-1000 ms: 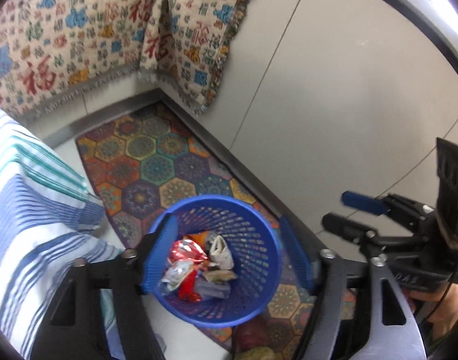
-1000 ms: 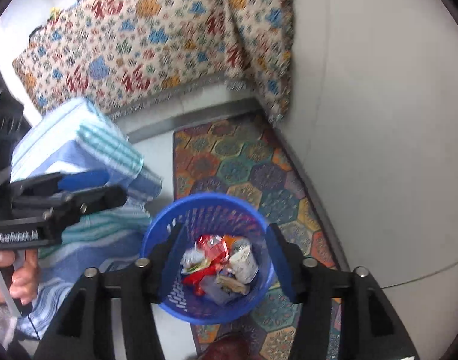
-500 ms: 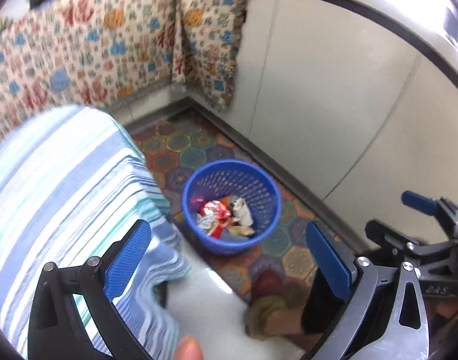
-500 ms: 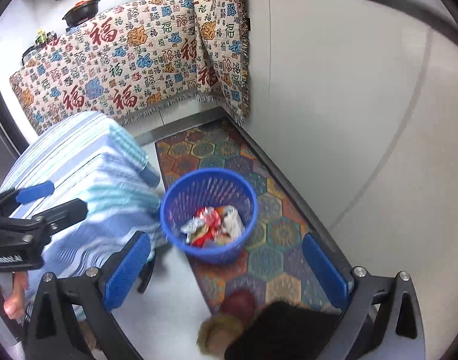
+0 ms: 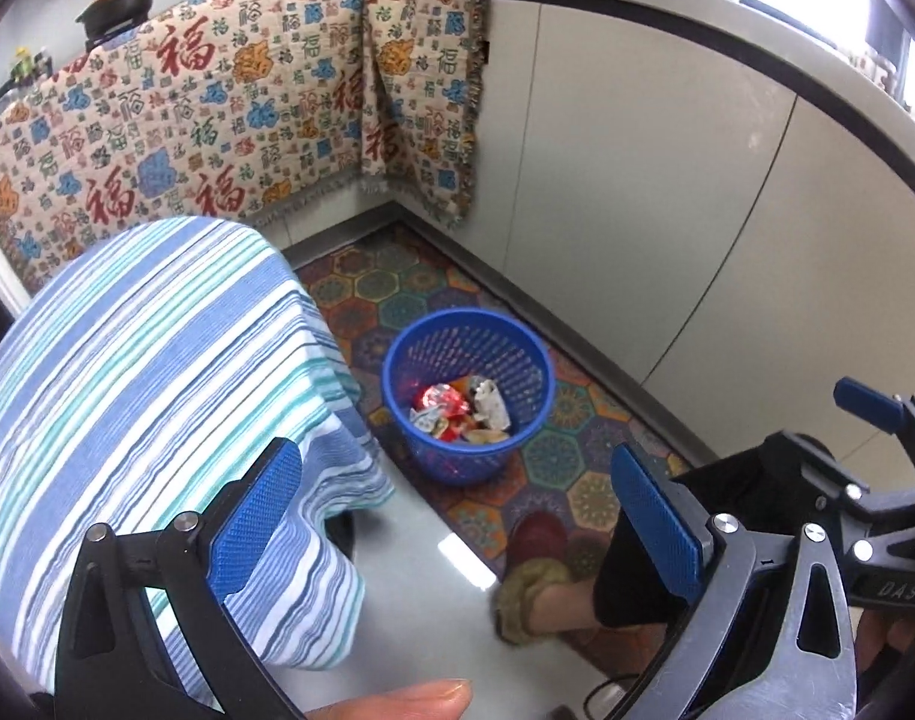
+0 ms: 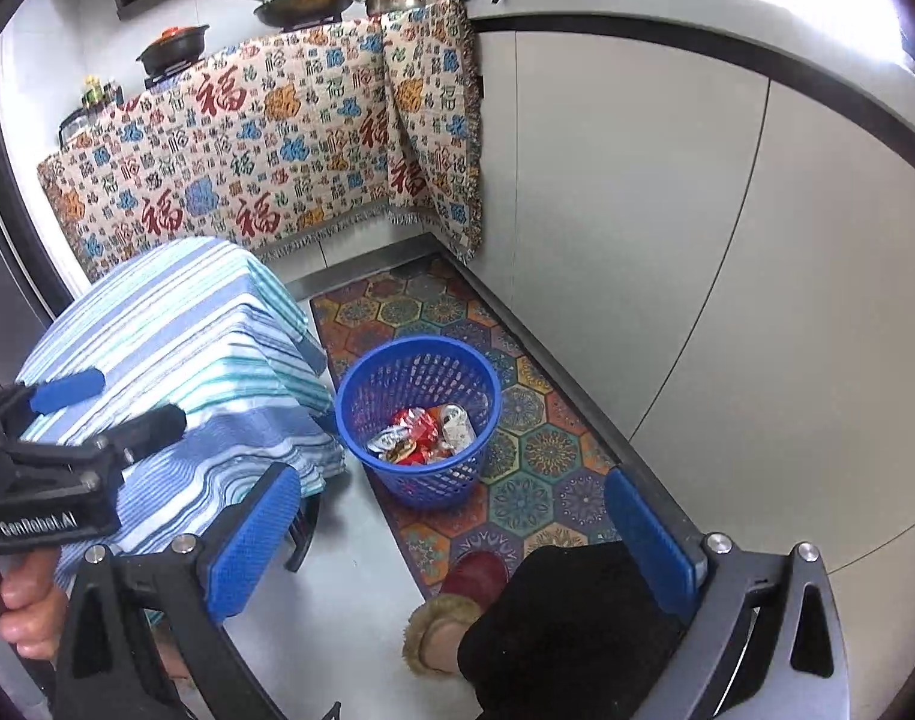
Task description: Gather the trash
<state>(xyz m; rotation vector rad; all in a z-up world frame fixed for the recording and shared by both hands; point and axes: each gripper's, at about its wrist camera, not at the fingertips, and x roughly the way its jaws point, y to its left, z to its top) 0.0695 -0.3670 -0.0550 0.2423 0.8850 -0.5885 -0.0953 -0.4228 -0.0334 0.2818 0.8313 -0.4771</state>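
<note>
A blue mesh basket (image 5: 457, 462) stands on the floor rug and holds crumpled wrappers and a can (image 5: 457, 411). My left gripper (image 5: 454, 519) hangs well above and in front of it, open, with nothing between its blue pads. In the right wrist view the same basket (image 6: 421, 486) with its trash (image 6: 421, 435) lies beyond my right gripper (image 6: 451, 534), which is also wide open and holds nothing. Each view catches the other gripper at its edge: the right gripper (image 5: 817, 432) and the left gripper (image 6: 115, 405).
A small table under a blue striped cloth (image 5: 127, 372) stands left of the basket. Grey cabinet fronts (image 5: 637, 210) run along the right. A patterned cloth (image 5: 217, 120) hangs over the far counter with pans on top. The person's slippered foot (image 6: 475, 576) rests on the hexagon rug (image 6: 535, 450).
Both grippers have drawn back and up from just over the basket, so it looks smaller and farther. Their jaws have spread from partly closed to fully wide. The trash stays in the basket.
</note>
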